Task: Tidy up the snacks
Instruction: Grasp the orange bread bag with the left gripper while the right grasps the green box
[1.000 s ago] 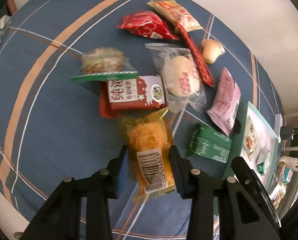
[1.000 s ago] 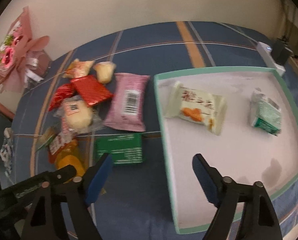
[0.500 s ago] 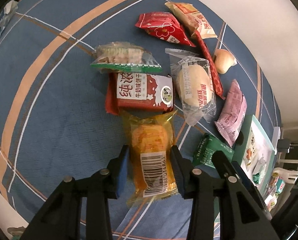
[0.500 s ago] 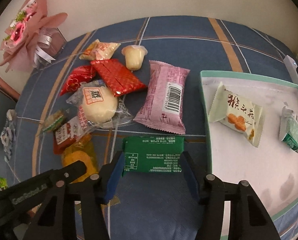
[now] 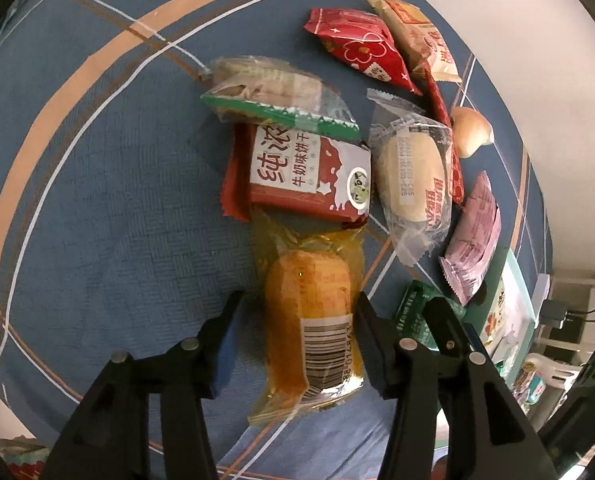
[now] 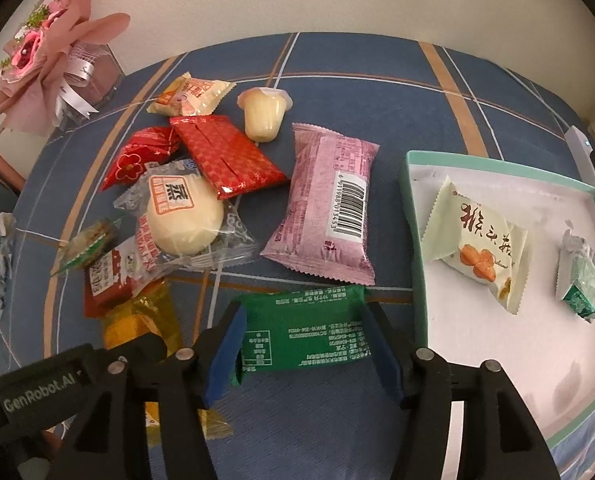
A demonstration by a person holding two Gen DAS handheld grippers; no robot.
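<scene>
On the blue plaid tabletop [image 6: 377, 80], both tools reach in low, side by side, angled down at the snack pile. Left hand-held gripper [image 5: 297, 344]: jaws open, straddling the orange snack pack [image 5: 309, 320]; right finger touches its wrapper, left finger stands clear. Right hand-held gripper [image 6: 303, 344]: jaws parted around the green packet [image 6: 301, 328], pads at both its ends; firm clamping cannot be confirmed. Green packet lies flat, just beside the mint-rimmed tray [image 6: 413, 240], which holds a pale cracker pack [image 6: 477, 244] and a small green-white packet [image 6: 579, 276].
</scene>
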